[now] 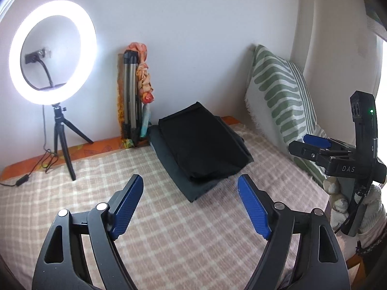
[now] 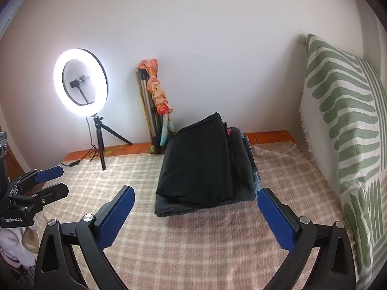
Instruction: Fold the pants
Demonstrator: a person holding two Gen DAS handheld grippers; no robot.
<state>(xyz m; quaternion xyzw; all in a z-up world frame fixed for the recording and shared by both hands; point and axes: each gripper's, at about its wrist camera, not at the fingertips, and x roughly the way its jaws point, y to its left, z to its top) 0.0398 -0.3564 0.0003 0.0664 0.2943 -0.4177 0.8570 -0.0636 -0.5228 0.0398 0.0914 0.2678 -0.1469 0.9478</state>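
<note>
Folded black pants (image 1: 203, 142) lie on top of a small stack of folded dark clothes (image 1: 188, 183) on the checked bed cover (image 1: 169, 236), near the back wall. The stack also shows in the right wrist view (image 2: 198, 164). My left gripper (image 1: 189, 188) is open and empty, held above the bed in front of the stack. My right gripper (image 2: 193, 198) is open and empty, just in front of the stack's near edge. Each gripper shows in the other's view, the right one (image 1: 312, 145) at the right and the left one (image 2: 52, 181) at the left.
A lit ring light (image 1: 52, 53) on a small tripod stands at the back left, its cable on the bed. A folded tripod with orange cloth (image 1: 135, 96) leans on the wall. A green-striped pillow (image 1: 283, 96) stands along the right side.
</note>
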